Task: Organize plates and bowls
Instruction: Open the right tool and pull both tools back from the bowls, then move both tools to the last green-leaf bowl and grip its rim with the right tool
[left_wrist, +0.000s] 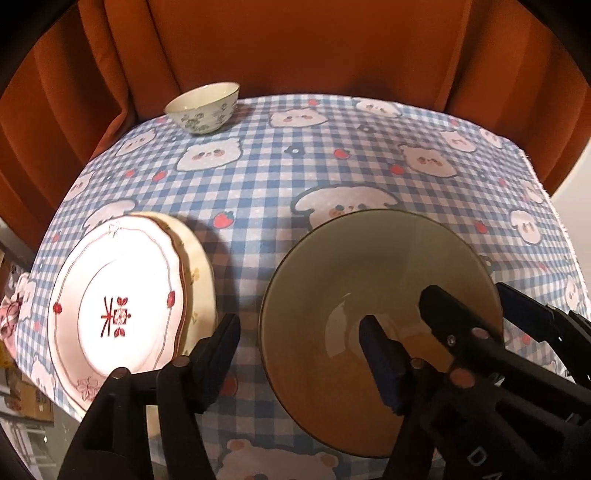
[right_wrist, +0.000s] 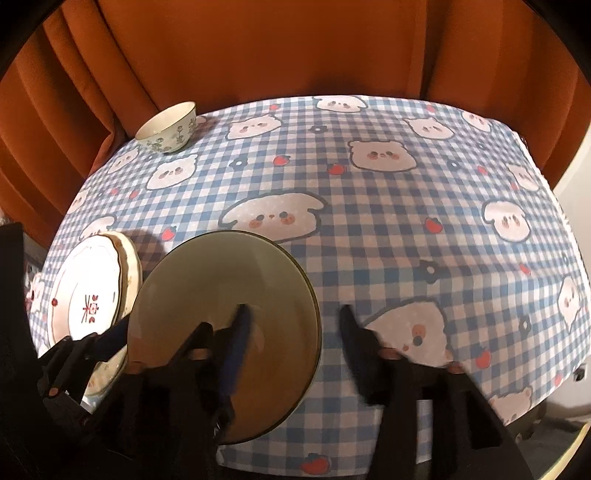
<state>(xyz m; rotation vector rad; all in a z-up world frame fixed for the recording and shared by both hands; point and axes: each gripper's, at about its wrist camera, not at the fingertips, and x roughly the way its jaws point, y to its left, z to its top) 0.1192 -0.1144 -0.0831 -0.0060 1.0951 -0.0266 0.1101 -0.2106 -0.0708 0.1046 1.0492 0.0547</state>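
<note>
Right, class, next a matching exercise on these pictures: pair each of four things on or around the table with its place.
Things:
1. small flowered bowl
2. stack of plates
3. large green bowl
4. orange curtain

Places:
A. near left edge of the table
B. behind the table
C. far left corner of the table
D. front middle of the table, right of the plates

Pairs: 1-C, 2-A, 3-D, 4-B
</note>
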